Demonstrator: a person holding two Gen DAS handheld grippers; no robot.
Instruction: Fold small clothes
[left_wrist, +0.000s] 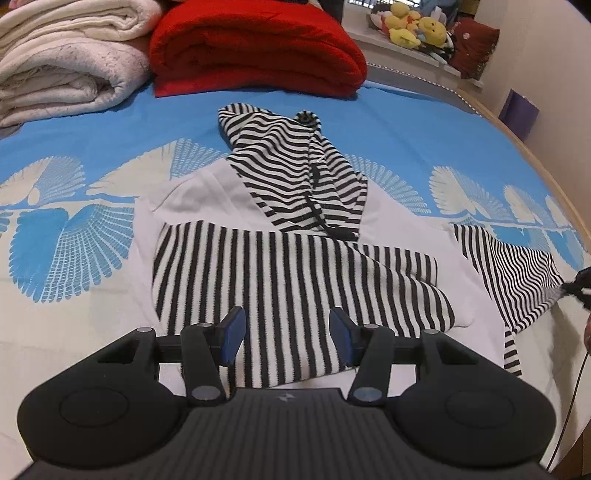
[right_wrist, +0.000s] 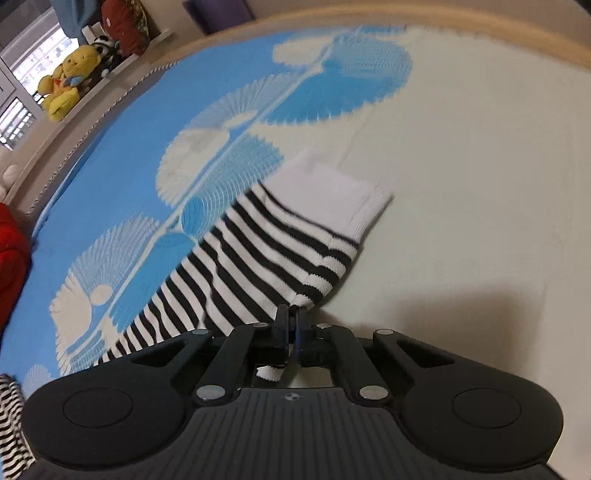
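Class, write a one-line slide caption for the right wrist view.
Right gripper pinches the edge of a striped sleeve on the blue-and-white bedspread.

Left tongs (left_wrist: 286, 332) gape apart; right tongs (right_wrist: 291, 325) clamped together (both tilted downward).

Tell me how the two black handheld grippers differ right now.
The left gripper has its blue-padded jaws standing apart; the right gripper has its jaws closed. The left one holds nothing and hangs over the folded-in striped sleeve of the black-and-white striped hooded garment; the right one pinches the edge of the outstretched striped sleeve with a white cuff. Both are black, blue-padded and point down at the blue-and-white patterned bedspread.
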